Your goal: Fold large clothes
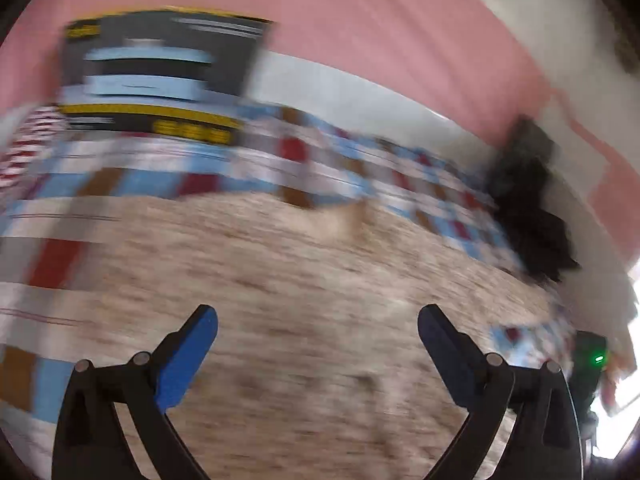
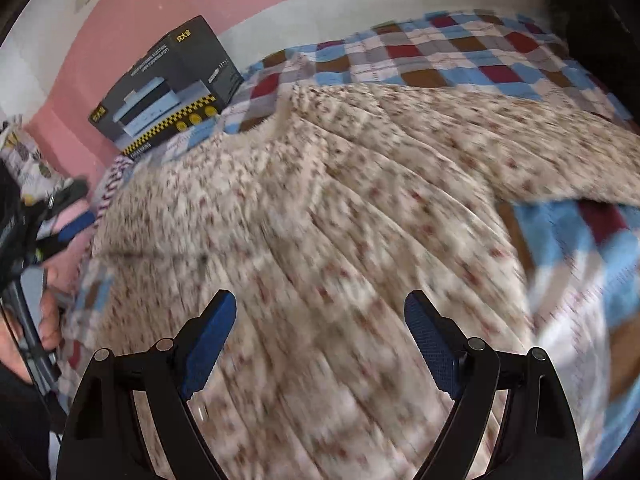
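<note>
With both your left gripper (image 1: 318, 322) and right gripper (image 2: 320, 308) spread and empty, lower onto the near hem of the beige speckled knitted garment (image 2: 320, 184) and pinch evenly.

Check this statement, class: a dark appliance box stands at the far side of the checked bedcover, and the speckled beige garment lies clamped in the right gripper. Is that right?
One detail is wrong. The right gripper is open and holds nothing, as the right wrist view shows; the speckled beige garment simply lies beneath it. The dark appliance box does stand at the far side of the checked bedcover.
</note>
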A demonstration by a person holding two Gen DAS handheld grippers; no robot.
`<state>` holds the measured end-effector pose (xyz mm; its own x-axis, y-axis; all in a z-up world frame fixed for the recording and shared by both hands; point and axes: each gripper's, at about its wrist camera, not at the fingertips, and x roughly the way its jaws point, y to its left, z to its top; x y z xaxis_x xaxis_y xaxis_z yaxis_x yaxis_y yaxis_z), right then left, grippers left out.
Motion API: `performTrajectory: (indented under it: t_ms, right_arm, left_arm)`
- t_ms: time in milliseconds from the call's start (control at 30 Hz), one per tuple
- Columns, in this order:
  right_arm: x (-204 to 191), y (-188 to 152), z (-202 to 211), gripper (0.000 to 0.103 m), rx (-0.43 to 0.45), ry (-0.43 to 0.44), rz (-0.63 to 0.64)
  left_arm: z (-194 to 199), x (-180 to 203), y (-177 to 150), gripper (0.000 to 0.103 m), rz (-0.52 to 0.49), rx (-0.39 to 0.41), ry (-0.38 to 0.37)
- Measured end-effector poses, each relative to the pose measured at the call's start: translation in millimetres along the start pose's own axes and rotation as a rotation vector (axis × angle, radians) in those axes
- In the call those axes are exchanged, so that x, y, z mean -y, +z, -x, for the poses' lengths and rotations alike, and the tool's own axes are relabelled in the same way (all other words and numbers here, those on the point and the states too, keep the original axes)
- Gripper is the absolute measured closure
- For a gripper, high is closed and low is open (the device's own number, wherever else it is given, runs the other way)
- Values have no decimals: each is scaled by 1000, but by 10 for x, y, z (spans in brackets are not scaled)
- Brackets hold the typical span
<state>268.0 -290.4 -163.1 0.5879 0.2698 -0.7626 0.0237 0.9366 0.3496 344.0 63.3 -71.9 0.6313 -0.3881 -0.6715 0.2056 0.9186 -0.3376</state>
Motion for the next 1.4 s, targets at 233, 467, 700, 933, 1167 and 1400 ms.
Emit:
performTrajectory:
  t_ms: [233, 467, 700, 933, 1167, 1400]
  right_arm:
    - [-182, 466, -809, 88, -113, 81, -63]
    - [-54, 637, -617, 96, -4, -25, -20]
    - [-39, 571, -909, 95, -58, -104, 54]
    - [-36, 479, -272, 86, 6, -99, 48]
    - [314, -17, 386, 55, 26, -59, -38]
    - [711, -442, 769, 53, 25, -49, -159]
  left_arm:
    - [-109, -922, -13, 71, 164, -58, 122]
    - [-569, -758, -163, 78, 68, -120, 111]
    - [-841, -661, -278, 79, 7, -151, 182]
    - [-310, -416, -216, 78, -27, -114, 189]
    - [207, 34, -577, 68, -38, -90, 143]
    - [348, 500, -1000, 68, -58, -153, 80]
